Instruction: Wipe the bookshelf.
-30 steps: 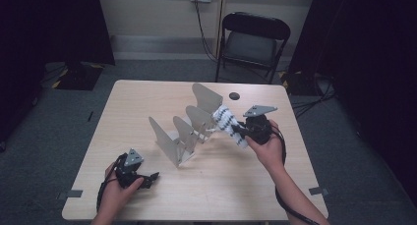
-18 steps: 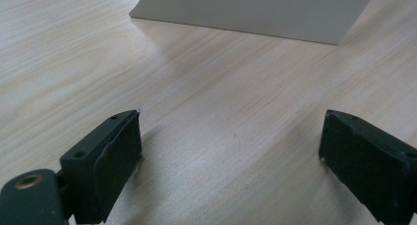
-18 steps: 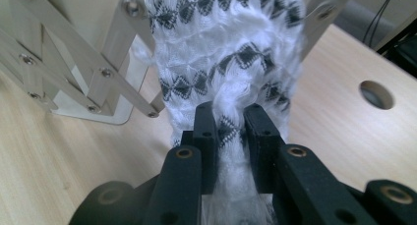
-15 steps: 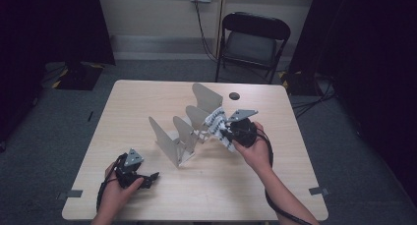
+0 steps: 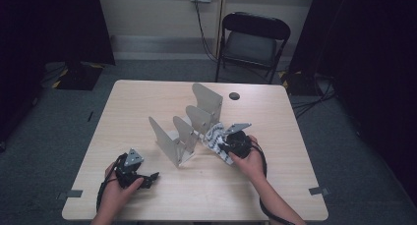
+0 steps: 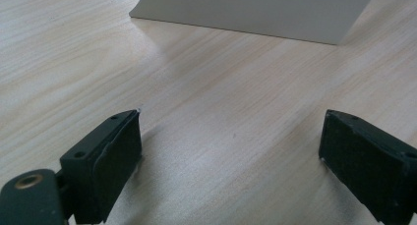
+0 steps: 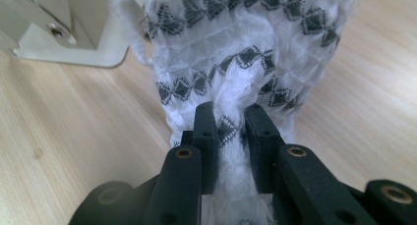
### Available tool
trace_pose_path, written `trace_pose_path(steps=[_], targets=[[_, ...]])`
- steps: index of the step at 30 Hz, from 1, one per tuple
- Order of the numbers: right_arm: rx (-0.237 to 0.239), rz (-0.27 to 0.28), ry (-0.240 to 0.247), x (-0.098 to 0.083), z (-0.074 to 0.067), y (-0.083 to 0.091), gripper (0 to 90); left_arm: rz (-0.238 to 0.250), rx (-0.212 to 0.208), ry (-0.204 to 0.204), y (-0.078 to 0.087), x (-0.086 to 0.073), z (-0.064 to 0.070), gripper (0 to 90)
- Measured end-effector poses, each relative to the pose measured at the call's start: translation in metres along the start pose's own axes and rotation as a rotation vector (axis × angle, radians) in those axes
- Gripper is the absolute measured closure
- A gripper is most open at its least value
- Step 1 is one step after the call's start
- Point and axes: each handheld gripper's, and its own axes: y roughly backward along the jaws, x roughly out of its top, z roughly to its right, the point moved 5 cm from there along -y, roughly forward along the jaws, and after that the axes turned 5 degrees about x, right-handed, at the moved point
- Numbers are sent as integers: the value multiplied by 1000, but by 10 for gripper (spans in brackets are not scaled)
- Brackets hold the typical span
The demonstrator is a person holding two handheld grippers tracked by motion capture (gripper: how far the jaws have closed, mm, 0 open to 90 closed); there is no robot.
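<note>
1. Cloth, white with small black diamond shapes, is pinched in your right gripper. Its two black jaws are squeezed tight on a bunched fold of it.
2. From the high view, the cloth is near the middle of the table, just right of the rack. It touches the rack's right end.
3. In the right gripper view, the loose part of the cloth spreads out on the wood past the jaws, right beside the rack's base.
4. Your right gripper sits low over the table, with your right hand behind it on the near side.
5. Your left gripper is at the near left of the table, well apart from the cloth.
6. In the left gripper view, its jaws stand wide open with only bare wood between them. A grey plate of the rack stands farther off.
7. The rack has four grey plates standing up in a row, running from near left to far right.
</note>
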Motion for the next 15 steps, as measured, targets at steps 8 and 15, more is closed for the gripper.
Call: trace_pose_path(steps=[8,15], targets=[[-2,-3,-4,-12,3,8,782,0,0,0,0,0,0,89],[-34,64,-10,2,13,44,783,0,0,0,0,0,0,90]])
